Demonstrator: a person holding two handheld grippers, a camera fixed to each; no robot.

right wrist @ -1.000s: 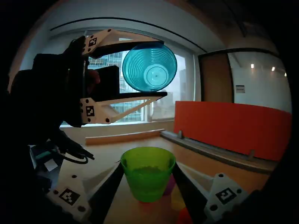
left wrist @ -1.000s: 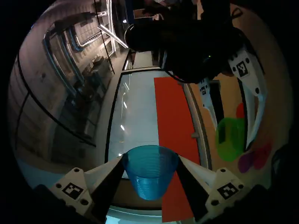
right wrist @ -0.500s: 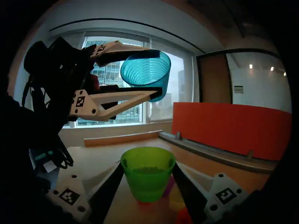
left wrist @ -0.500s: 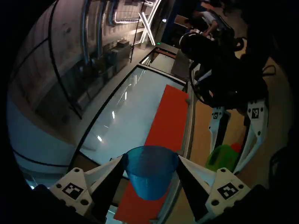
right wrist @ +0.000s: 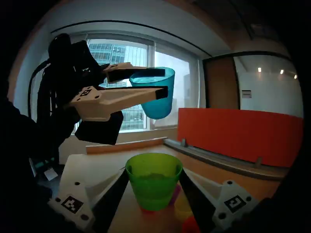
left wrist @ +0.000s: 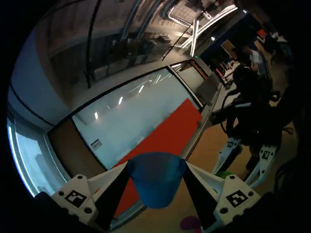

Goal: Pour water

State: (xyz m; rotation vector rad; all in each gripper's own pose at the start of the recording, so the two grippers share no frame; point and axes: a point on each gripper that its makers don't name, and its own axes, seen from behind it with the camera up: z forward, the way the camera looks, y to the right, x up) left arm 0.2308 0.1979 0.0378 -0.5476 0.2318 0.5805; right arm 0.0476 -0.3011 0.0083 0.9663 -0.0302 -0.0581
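My left gripper [left wrist: 156, 179] is shut on a blue ribbed cup [left wrist: 156, 181]. In the right gripper view that blue cup [right wrist: 154, 95] hangs nearly upright in the air, held between the left gripper's white fingers [right wrist: 116, 97], above and behind the green cup. My right gripper [right wrist: 154, 182] is shut on a green cup [right wrist: 154, 179] that stands low over the wooden table [right wrist: 217, 174]. In the left gripper view the right gripper [left wrist: 243, 161] shows at the lower right with a sliver of the green cup [left wrist: 222, 175] between its fingers.
An orange partition [right wrist: 248, 136] runs along the table's far right side, with a metal rail [right wrist: 217, 159] at its foot. Large windows [right wrist: 128, 77] stand behind. Small coloured pieces [right wrist: 182, 209] lie on the table by the green cup. A person's dark sleeve [right wrist: 23, 155] is at left.
The left gripper has turned the blue cup from lying on its side, bottom toward the right camera, back to nearly upright. The green cup and right gripper have stayed still.
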